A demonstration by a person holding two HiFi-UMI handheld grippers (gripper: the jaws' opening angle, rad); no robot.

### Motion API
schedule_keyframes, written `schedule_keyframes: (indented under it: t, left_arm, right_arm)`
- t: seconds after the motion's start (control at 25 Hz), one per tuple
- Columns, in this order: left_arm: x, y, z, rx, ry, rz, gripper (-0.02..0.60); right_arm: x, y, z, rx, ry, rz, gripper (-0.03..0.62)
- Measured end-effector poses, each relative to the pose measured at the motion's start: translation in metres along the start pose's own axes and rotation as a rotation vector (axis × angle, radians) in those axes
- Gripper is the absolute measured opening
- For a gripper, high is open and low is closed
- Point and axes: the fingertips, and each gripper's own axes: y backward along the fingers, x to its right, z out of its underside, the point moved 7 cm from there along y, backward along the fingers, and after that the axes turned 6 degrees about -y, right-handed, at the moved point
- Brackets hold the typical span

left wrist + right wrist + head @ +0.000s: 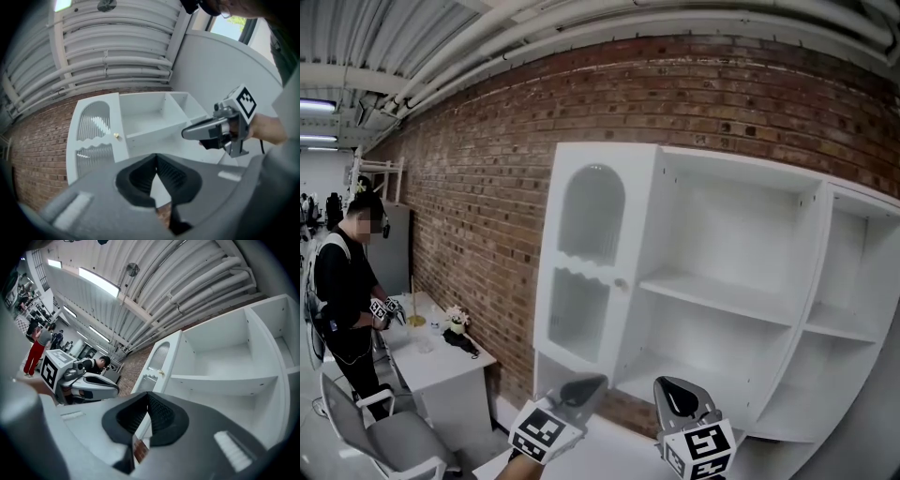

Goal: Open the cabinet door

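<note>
Both held low and side by side, tips angled slightly upward: left tongs point(589, 384), right tongs point(670, 386). Left tongs' jaws are pressed together at the tips with nothing between them. Right tongs' jaws likewise meet, empty. The right hand point(266, 129) wraps the right tongs' rear body. A sliver of left arm point(517, 466) shows at the bottom edge of the head view.

Cabinet point(722, 295): matt white, smooth. Door panes point(591, 216): ribbed, translucent, glossy. Knob point(622, 283): shiny, brass-coloured. Wall point(487, 206): rough red brick.
</note>
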Motion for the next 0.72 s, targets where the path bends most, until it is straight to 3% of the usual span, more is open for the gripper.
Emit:
schedule_keyframes:
  t: [0.32,0.72]
  left_arm:
    - [-0.005,-0.018,0.003,-0.008,-0.014,-0.016,0.0]
    - [-0.041,-0.042,0.011,0.03,-0.025,0.028,0.0]
  right_arm:
    - [0.018,-0.01,0.003,0.02,-0.006,-0.012,0.003]
    - [0.023,-0.042,0.005,0.013,-0.011,0.041,0.003]
